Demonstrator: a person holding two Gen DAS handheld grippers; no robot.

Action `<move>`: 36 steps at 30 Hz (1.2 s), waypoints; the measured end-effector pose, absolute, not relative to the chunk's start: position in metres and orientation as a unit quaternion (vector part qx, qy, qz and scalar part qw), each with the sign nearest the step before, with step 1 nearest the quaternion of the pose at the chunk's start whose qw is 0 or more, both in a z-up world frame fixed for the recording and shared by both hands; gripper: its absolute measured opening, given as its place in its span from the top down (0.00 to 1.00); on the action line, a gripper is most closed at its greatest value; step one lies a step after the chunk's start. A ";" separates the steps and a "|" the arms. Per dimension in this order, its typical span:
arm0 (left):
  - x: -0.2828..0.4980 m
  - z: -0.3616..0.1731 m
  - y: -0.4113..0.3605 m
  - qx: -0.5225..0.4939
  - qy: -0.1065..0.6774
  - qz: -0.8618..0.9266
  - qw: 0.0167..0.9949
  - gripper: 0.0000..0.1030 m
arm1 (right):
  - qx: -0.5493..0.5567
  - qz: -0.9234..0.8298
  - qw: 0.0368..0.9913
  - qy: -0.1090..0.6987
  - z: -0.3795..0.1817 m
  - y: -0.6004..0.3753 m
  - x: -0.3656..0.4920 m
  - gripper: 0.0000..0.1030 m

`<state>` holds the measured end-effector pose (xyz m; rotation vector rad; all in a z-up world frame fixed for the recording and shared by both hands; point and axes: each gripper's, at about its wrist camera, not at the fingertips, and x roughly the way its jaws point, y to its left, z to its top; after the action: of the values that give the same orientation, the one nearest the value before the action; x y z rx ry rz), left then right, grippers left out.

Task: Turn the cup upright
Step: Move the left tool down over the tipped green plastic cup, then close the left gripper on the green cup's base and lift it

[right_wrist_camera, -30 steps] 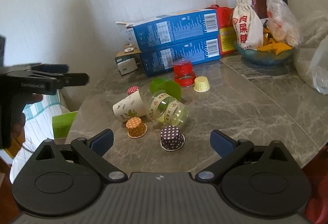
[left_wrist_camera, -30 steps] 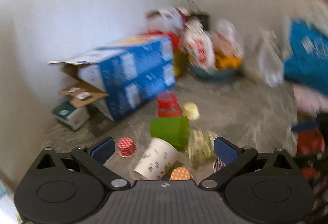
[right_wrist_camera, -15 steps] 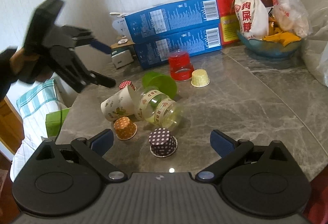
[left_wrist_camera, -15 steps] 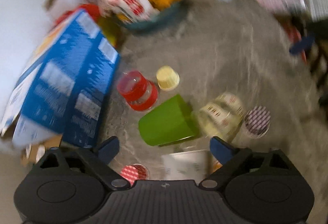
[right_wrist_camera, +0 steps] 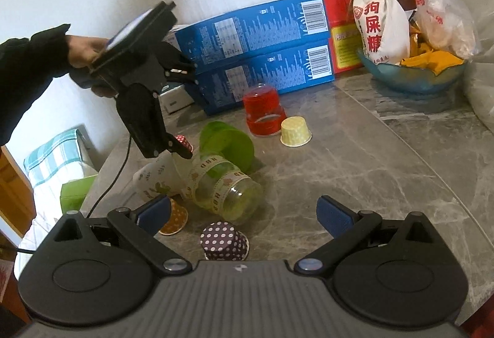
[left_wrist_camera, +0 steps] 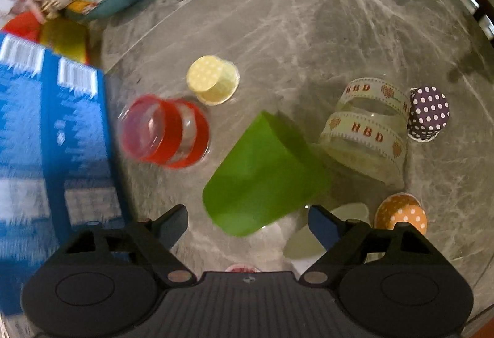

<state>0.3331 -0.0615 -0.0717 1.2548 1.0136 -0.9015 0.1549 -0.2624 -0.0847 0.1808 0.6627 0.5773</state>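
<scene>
A green cup (left_wrist_camera: 262,174) lies on its side on the grey marble table; it also shows in the right wrist view (right_wrist_camera: 227,143). A clear cup with HBD ribbon (left_wrist_camera: 367,131) lies on its side beside it, as does a white patterned paper cup (right_wrist_camera: 154,180). A red clear cup (left_wrist_camera: 163,131) stands upside down. My left gripper (left_wrist_camera: 247,222) is open, tilted down just above the green cup's base. In the right wrist view it (right_wrist_camera: 182,109) hangs over the cups. My right gripper (right_wrist_camera: 244,211) is open and empty, short of the cups.
Small dotted paper cups stand upside down: yellow (right_wrist_camera: 295,131), purple (right_wrist_camera: 224,240), orange (right_wrist_camera: 173,219), red (right_wrist_camera: 184,142). Two blue boxes (right_wrist_camera: 259,50) lie at the back left. A blue bowl (right_wrist_camera: 410,75) with bags stands back right. The table edge runs at the left.
My left gripper has swung in from the left and tipped downward over the cups, closing on the green cup. My right gripper has moved slightly forward.
</scene>
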 end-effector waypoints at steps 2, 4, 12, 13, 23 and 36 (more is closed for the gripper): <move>0.334 -0.077 -0.068 0.550 0.435 -0.398 0.592 0.14 | 0.093 0.276 0.900 0.324 -0.087 -0.265 0.158 0.02; 0.334 -0.082 -0.074 0.558 0.429 -0.401 0.586 0.15 | 0.097 0.274 0.899 0.328 -0.090 -0.267 0.160 0.02; 0.341 -0.094 -0.081 0.547 0.436 -0.401 0.592 0.26 | 0.112 0.268 0.898 0.330 -0.092 -0.275 0.159 0.02; 0.343 -0.092 -0.081 0.540 0.438 -0.401 0.597 0.26 | 0.113 0.267 0.898 0.330 -0.092 -0.276 0.159 0.02; 0.345 -0.080 -0.075 0.500 0.442 -0.392 0.634 0.28 | 0.132 0.253 0.902 0.325 -0.087 -0.288 0.147 0.02; 0.317 -0.025 -0.045 0.459 0.431 -0.335 0.701 0.28 | 0.144 0.247 0.907 0.308 -0.071 -0.293 0.121 0.02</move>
<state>0.3172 -0.0448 -0.0251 1.0225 0.9593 -0.7464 0.1213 -0.2926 -0.0713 0.2966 0.6365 0.5102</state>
